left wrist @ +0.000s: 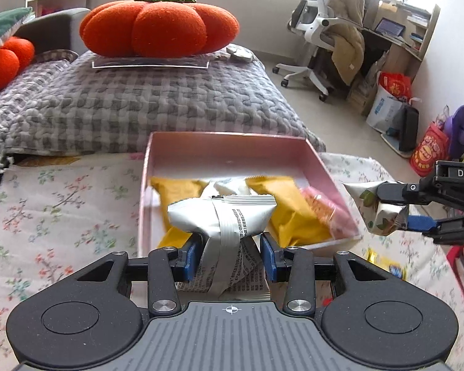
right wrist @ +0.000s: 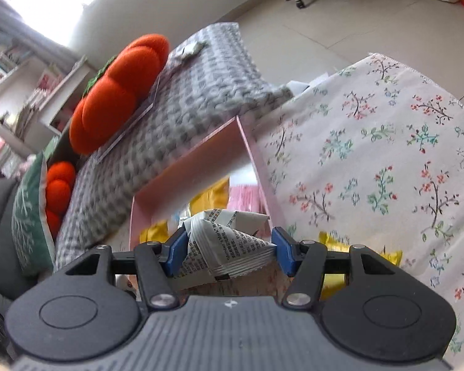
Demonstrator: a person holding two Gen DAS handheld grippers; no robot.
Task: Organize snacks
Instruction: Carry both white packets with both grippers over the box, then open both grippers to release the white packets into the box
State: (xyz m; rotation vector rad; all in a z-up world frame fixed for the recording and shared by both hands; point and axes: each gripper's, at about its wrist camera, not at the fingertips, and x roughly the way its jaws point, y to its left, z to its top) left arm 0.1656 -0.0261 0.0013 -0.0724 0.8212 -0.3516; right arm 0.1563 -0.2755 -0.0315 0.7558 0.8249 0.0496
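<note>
Grippers, left (left wrist: 230,255) and right (right wrist: 229,255), tilt downward, each clamping a snack packet.

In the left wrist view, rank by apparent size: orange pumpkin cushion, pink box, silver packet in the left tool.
1. Pink box
2. Orange pumpkin cushion, farther away, so true size unsure
3. Silver packet

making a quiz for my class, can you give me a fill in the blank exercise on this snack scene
1. The left tool grips a ____ snack packet.
2. The snacks are going into a ____ box.
3. Inside the box lie several ____ packets.
4. On the grey checked blanket sits an orange ____-shaped cushion.

Missing words: silver; pink; yellow; pumpkin
</note>
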